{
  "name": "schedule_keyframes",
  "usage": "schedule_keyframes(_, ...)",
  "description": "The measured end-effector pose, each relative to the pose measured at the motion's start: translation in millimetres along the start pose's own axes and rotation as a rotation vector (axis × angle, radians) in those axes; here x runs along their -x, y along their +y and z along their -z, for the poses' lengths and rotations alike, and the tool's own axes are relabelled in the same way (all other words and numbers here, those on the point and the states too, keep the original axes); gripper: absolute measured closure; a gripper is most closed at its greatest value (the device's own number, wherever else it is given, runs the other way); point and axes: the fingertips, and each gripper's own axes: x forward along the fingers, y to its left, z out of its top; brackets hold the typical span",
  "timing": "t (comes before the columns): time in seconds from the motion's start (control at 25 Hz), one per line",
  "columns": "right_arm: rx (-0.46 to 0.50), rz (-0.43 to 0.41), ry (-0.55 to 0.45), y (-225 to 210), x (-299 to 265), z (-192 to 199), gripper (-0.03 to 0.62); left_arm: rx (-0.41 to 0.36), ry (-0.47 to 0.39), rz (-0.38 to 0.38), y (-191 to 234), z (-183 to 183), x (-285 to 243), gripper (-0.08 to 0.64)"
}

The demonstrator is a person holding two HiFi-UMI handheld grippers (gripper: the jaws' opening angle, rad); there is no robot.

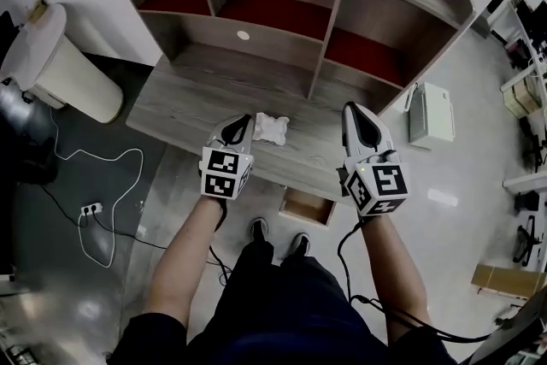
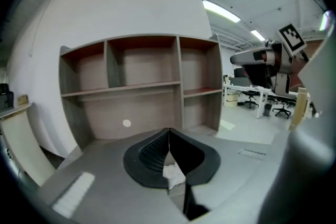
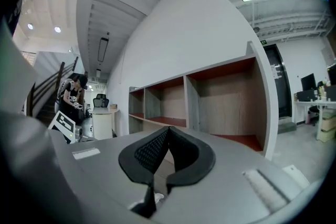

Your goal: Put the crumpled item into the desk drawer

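Note:
The crumpled white item [image 1: 270,126] lies on the grey wooden desk [image 1: 184,103], near its front edge. My left gripper [image 1: 247,122] hovers just left of it, jaws shut and tips meeting; in the left gripper view [image 2: 168,131] a bit of the crumpled item [image 2: 174,176] shows through the gap below the tips, not clamped. My right gripper [image 1: 353,109] is held over the desk's right part, shut and empty [image 3: 168,128]. The desk drawer [image 1: 306,206] stands pulled out below the front edge, between my two hands.
A hutch with several open compartments [image 1: 282,13] stands on the desk's back. A white bin [image 1: 60,64] stands on the floor at left, with a cable and power strip [image 1: 90,208] near it. At right is a white box [image 1: 432,111]. My shoes [image 1: 278,235] are by the drawer.

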Motion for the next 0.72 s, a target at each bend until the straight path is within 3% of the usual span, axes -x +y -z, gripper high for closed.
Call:
schedule_keyframes(0.32, -0.020, 0.186, 0.043, -27.0, 12.9, 21.6, 0.586, -0.194, 0.208, 0.235, -29.0, 87.6, -54.3, 0.554)
schedule_keyframes(0.4, -0.026, 0.226, 0.053, -31.7, 18.4, 27.7, 0.586, -0.305, 0.271, 0.272, -28.8, 115.6, -62.6, 0.554)
schedule_keyframes(0.56, -0.047, 0.276, 0.090, -34.5, 25.6, 48.1, 0.586, -0.637, 0.380, 0.326, -23.2, 163.8, -76.7, 0.552)
schedule_keyframes(0.64, -0.065, 0.300, 0.110, -36.3, 28.4, 57.2, 0.586, -0.715, 0.411, 0.358, -24.3, 178.5, -83.1, 0.549)
schedule_keyframes(0.72, -0.075, 0.312, 0.120, -40.8, 31.6, 65.6, 0.586, -0.721, 0.440, 0.385, -26.8, 189.1, -90.1, 0.541)
